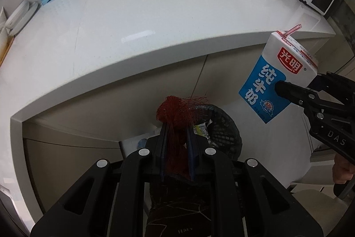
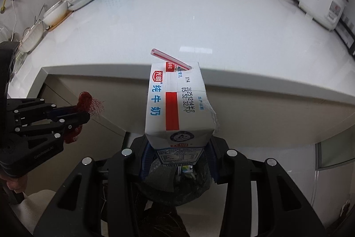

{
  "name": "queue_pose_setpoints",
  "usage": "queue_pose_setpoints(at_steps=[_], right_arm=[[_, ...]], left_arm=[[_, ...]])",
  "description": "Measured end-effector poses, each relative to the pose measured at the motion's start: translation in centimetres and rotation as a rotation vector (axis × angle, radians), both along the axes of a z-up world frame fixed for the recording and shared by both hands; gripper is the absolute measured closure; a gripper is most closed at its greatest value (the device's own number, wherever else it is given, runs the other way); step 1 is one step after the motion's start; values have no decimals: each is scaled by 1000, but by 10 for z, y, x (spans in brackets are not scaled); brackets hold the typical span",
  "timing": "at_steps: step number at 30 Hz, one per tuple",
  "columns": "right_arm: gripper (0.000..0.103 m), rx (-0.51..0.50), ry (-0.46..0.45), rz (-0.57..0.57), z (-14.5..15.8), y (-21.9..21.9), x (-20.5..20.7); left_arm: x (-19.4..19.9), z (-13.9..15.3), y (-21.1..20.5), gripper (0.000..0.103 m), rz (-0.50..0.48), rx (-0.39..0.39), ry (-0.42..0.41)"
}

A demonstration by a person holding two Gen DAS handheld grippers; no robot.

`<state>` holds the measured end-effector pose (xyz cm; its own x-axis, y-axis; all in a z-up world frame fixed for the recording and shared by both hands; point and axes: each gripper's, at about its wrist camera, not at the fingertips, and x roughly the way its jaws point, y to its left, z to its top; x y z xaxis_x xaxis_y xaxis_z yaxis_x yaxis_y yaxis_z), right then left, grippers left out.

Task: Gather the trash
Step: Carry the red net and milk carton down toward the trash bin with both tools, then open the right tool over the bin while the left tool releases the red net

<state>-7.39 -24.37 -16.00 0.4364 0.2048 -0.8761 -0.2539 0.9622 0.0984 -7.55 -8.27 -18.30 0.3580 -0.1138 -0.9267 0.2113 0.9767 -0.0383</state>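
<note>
— Where's the bin from each hand right now?

— Below and just ahead of both. In the left wrist view its dark rim peeks out past the fingertips, running from about twelve round to two o'clock of the left gripper. In the right wrist view it sits right under the carton, at six o'clock of it, between the right gripper's fingers.

— And what are they carrying?

— The left gripper is pressed nearly together on the red net; the mesh bunches out above the tips and more hangs down between the fingers. The right one is partly spread, pinching the carton by its lower end, with the straw at the far top.

— How does the carton lie?

— Its long axis runs away from the gripper, toward twelve o'clock in its own view. Seen from the left camera it leans, straw end up toward one o'clock, bottom corner down toward seven.

— Which hand is nearer the bin?

— Hard to call. Both point steeply down at it. I'd judge the right one better lined up, since the bin mouth, with scraps already in it, shows straight below the carton. The net sits at the bin's left edge, about nine o'clock of its mouth.

— So the drop hinges on?

— On each piece being over the opening, not over its rim. The net probably wants a nudge toward the right first.
</note>
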Motion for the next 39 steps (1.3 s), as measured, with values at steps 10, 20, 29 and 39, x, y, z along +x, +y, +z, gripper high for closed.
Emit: queue_pose_setpoints(at_steps=[10,20,29,39], right_arm=[[64,22,105,-8,-58,-3,11],[64,29,180,53,-103,5,11],[44,13,237,42,-124,4,17],[10,-23,180,-85,-114,-20,18]], left_arm=[[12,-51,3,89,19,-35,49],[7,-93,-2,89,-16,-39,103],[10,-106,-1,89,2,-27,143],[20,-123,-16,88,-39,-15,173]])
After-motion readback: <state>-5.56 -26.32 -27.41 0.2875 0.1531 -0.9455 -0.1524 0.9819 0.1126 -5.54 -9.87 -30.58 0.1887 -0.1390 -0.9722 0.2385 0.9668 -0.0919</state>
